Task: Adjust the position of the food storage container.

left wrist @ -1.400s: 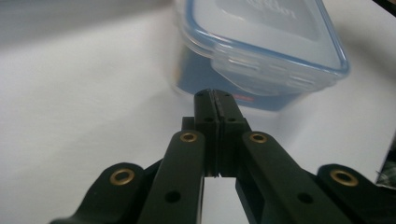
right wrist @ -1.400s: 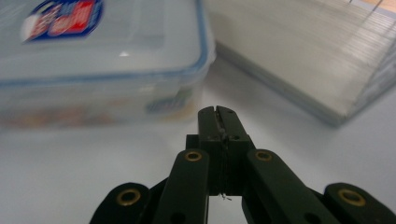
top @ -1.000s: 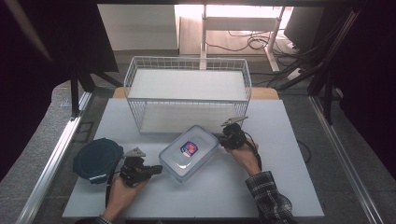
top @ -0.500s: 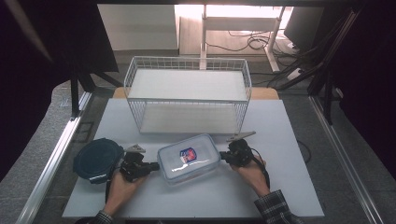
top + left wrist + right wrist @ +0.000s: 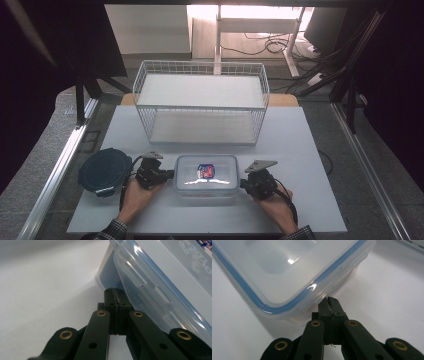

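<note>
A clear rectangular food container [image 5: 206, 174] with a blue-sealed clip lid and a red-and-blue label lies on the white table near its front edge. My left gripper [image 5: 170, 174] is shut, its tips against the container's left end under the lid flap [image 5: 130, 275]. My right gripper [image 5: 243, 184] is also shut, its tips at the container's right end, just below the lid's rim [image 5: 312, 293]. Nothing sits between either pair of jaws. In the left gripper view the tips [image 5: 115, 291] meet the container wall; in the right gripper view the tips [image 5: 328, 300] reach under the lid's edge.
A round dark blue lidded container [image 5: 105, 170] sits left of my left hand. A white wire basket [image 5: 200, 107] with two shelves stands behind, across the table's middle. Bare white table [image 5: 300, 150] lies to the right.
The right gripper moved from the container's far right corner down to its right end. The container turned from tilted to square with the table edge. The left gripper shifted slightly toward it.
</note>
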